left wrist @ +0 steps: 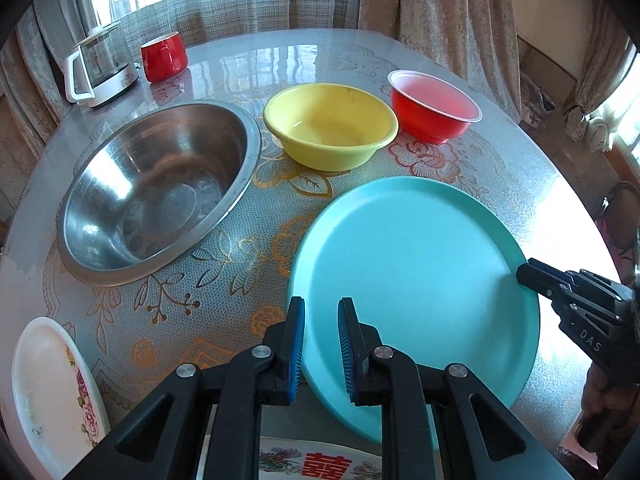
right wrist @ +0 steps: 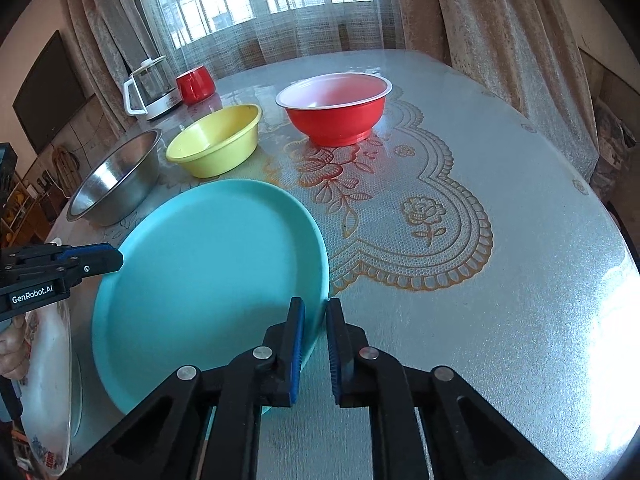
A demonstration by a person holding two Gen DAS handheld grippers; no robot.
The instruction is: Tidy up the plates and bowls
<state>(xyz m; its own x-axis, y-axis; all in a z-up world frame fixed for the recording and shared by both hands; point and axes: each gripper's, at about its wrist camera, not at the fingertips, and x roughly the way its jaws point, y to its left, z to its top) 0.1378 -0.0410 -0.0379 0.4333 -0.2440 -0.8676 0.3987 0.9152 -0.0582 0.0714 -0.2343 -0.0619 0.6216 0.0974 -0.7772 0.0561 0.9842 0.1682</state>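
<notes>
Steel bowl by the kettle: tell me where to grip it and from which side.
Grip the large stainless steel bowl by its flat rolled rim at the near edge, coming down from above with one tong finger inside the wall and one outside. The wall is too wide and smooth to span. The near side is free; the yellow plastic bowl crowds its far right.

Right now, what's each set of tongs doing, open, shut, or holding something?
Left tongs: shut on the near-left rim of the turquoise plate.
Right tongs: shut on the same plate's right rim.
</notes>
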